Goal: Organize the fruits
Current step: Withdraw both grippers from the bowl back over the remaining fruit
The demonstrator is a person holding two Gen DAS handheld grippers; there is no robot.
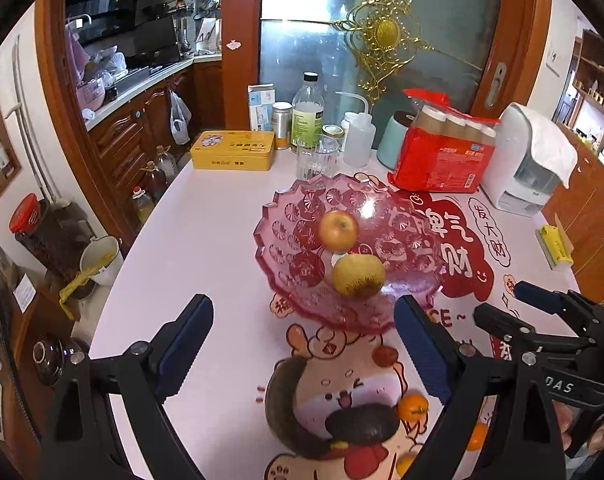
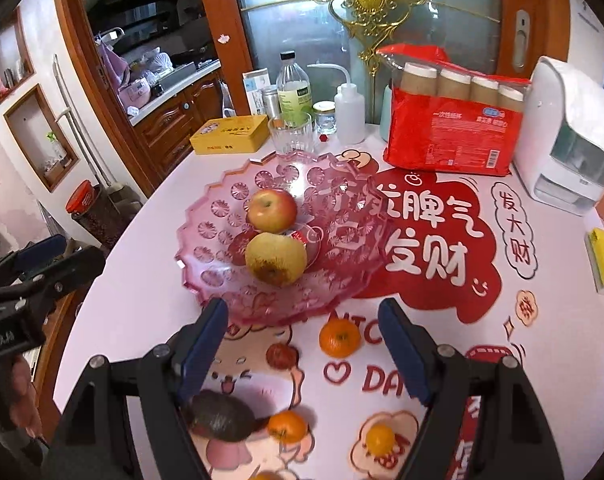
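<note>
both grippers hang above the pink printed surface (image 2: 150,320) with nothing between their blue fingers, the left gripper (image 1: 304,346) spread wide and empty, the right gripper (image 2: 302,346) parted a little less and just as empty; already sitting in the scalloped pink glass fruit bowl (image 2: 222,216) are a red-yellow apple (image 2: 272,211) and, touching it on the near side, a yellow-green pear (image 2: 276,258); loose on the surface wait a dark brownish-green avocado (image 2: 220,420) down by the right gripper's left finger, a small orange mandarin (image 2: 287,426) just beside it, another small orange mandarin (image 2: 339,337) near the bowl's front rim, and a yellower little citrus (image 2: 379,438) off to the right; the avocado looks the heaviest of what's left, with a leathery skin that should give decent purchase, best taken across its short width at the fattest part; the mandarins look light, with soft loose peel, so a gentle squeeze across the middle, they roll easily; the glass bowl is hard and breakable and its slope lets round fruit slide, so anything set in there wants lowering, not dropping, and the pear already sits close to the near edge
</note>
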